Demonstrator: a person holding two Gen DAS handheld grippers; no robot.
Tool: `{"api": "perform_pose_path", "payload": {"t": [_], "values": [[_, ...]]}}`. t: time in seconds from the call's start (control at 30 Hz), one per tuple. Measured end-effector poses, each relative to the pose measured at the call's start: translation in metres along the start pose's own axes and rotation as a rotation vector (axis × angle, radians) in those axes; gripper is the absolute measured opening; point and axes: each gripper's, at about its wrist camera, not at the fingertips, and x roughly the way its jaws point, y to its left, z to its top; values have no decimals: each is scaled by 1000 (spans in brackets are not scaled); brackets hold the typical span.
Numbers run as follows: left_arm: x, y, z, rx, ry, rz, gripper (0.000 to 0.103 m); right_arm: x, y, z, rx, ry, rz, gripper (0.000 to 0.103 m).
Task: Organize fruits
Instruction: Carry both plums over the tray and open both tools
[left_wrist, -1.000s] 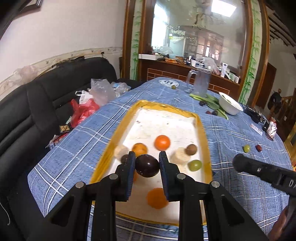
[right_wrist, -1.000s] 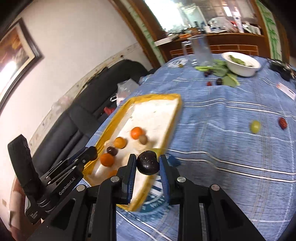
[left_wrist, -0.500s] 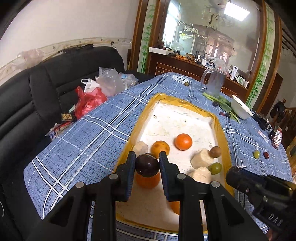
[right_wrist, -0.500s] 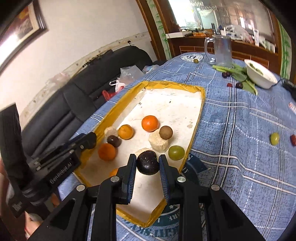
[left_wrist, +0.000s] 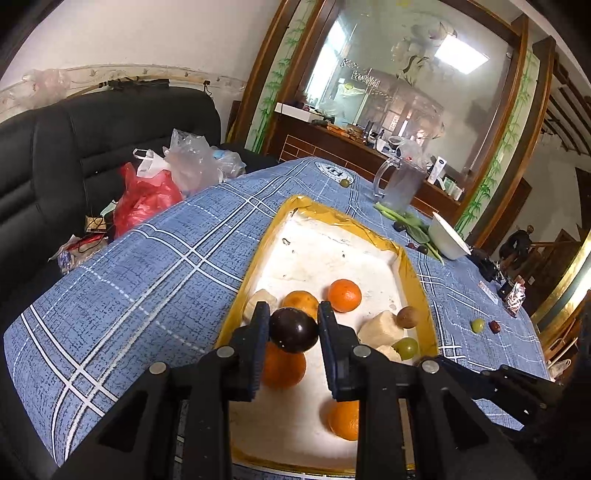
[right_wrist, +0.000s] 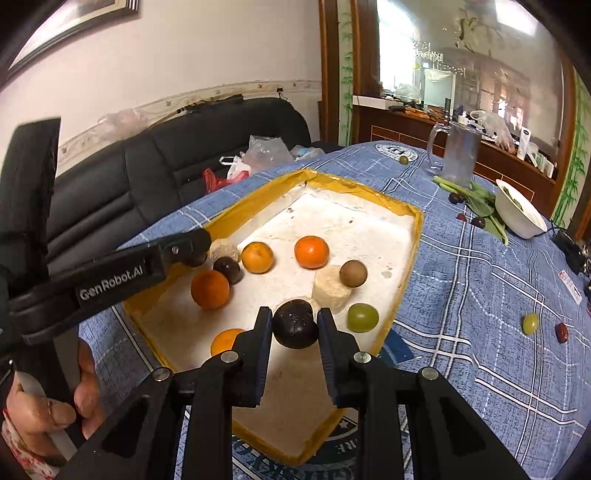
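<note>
While you hover both claws over the tray:
Left claw: you clamp 1 dark fruit.
Right claw: you clamp 1 black fruit.
Tray: 4 oranges, 1 grape.

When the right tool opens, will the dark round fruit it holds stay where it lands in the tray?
Probably not: the dark round fruit has no flat side, so it may roll. The tray floor looks smooth, but its raised rim and the green grape could stop it.
</note>
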Motion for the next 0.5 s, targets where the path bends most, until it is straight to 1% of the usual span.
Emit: {"api": "perform_pose_path", "payload": {"t": [0.07, 0.13, 0.27, 0.5], "values": [[2, -1, 0, 8, 4, 14, 25, 4, 0, -2, 0, 11, -2, 28], [3, -1, -1, 11, 1, 11, 25, 6, -3, -3, 13, 16, 0, 28], [1, 1, -3, 1, -15, -40, 26, 7, -5, -5, 20, 17, -1, 28], [-8, -1, -4, 19, -51, -78, 26, 7, -3, -7, 23, 13, 4, 28]]}}
